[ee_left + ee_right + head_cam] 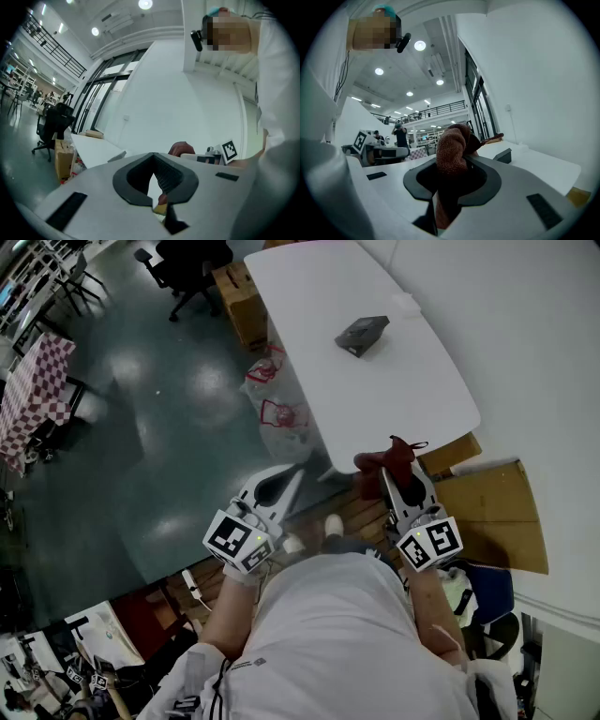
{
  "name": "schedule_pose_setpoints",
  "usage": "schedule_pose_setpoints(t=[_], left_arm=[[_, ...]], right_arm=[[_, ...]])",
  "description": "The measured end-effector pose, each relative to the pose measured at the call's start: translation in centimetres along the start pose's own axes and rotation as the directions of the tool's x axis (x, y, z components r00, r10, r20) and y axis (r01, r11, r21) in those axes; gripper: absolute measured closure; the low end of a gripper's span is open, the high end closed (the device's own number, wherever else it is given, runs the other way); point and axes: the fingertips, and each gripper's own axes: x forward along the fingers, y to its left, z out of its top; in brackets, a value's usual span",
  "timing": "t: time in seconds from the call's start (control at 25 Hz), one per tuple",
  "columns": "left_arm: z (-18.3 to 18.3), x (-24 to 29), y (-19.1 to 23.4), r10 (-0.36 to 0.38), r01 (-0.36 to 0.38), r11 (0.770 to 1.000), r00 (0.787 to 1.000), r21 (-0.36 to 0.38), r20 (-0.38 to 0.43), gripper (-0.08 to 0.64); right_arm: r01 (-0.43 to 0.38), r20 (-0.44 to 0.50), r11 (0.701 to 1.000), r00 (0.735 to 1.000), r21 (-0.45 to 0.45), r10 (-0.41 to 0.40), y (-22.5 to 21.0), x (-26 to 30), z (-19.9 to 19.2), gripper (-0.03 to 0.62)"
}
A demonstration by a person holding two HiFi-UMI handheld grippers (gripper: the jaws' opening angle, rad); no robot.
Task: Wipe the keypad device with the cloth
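The keypad device [361,335] is a small dark box lying on the white table [309,296], towards its far half. It also shows as a dark wedge in the right gripper view [503,155] and the left gripper view [117,156]. My right gripper [394,472] hovers just off the table's near end, shut on a red-brown cloth [386,457] that bunches up between its jaws [452,150]. My left gripper [287,478] is held beside it to the left, over the floor, shut with nothing in it. Both point level towards the table.
A small white item [405,304] lies on the table beyond the device. Cardboard boxes [242,296] and plastic bags [277,413] sit on the floor left of the table. A flat cardboard sheet [487,512] lies at the right. An office chair [183,268] stands further back.
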Motion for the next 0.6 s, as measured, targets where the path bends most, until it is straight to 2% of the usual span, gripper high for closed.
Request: schedule_pose_setpoints(t=[0.36, 0.6], left_arm=[[-0.6, -1.5, 1.2, 0.003, -0.003, 1.000, 1.000, 0.001, -0.001, 0.549], [-2.2, -2.4, 2.3, 0.001, -0.001, 1.000, 1.000, 0.005, -0.023, 0.549]], right_arm=[[0.010, -0.018, 1.000, 1.000, -0.025, -0.011, 1.4, 0.7, -0.6, 0.494], [0.055, 0.010, 0.998, 0.998, 0.010, -0.056, 0.4, 0.8, -0.4, 0.494]])
